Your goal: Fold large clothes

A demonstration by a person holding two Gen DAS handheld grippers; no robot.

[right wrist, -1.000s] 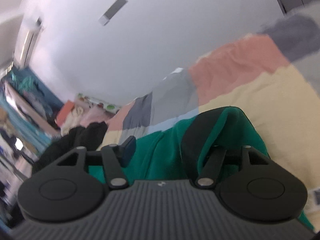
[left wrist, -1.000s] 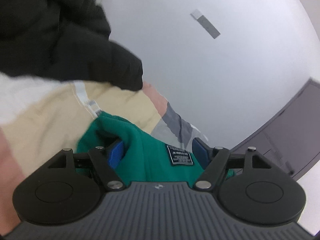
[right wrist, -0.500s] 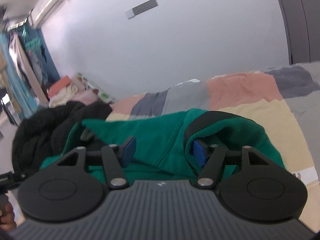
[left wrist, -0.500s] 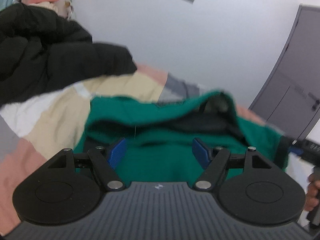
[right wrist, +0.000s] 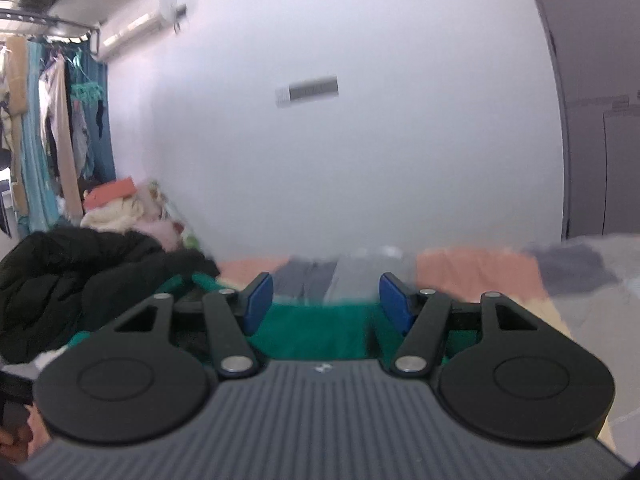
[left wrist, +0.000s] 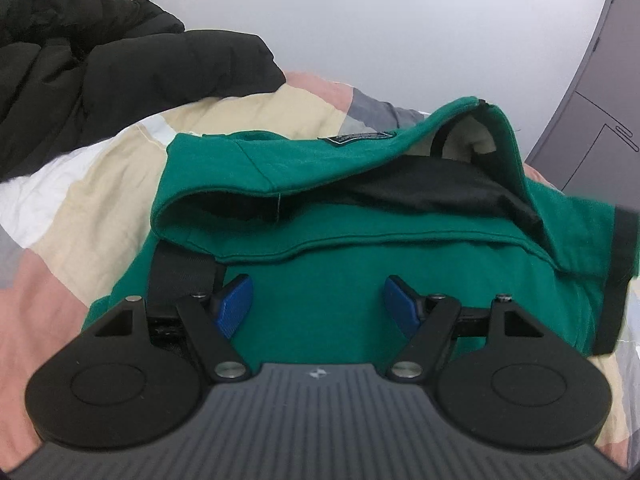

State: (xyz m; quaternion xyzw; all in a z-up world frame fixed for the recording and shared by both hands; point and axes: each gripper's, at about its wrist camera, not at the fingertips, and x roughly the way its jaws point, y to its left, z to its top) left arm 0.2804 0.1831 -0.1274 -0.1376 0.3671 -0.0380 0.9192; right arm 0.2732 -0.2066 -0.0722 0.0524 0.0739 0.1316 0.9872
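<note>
A green garment (left wrist: pixel 400 248) with black lining and black cuffs lies on the patchwork bed cover (left wrist: pixel 100 184). Its top layer is folded over, so the lining and a small label show. My left gripper (left wrist: pixel 316 305) tilts down over the garment's near part, open, blue pads apart and nothing between them. In the blurred right wrist view my right gripper (right wrist: pixel 326 301) points almost level over the garment (right wrist: pixel 320 332). It is open too, and only the far bed cover (right wrist: pixel 460 268) shows between its pads.
A black puffy jacket (left wrist: pixel 100 72) is heaped on the bed to the left, also seen in the right view (right wrist: pixel 80 280). More clothes (right wrist: pixel 116 208) are piled behind it, and clothes hang on a rack (right wrist: pixel 52 120). A grey door (left wrist: pixel 600 100) stands right.
The left view has rolled level and sunk toward the garment, whose upper layer now lies folded over. The right gripper has rolled level and risen, and the green cloth has dropped away from its fingers.
</note>
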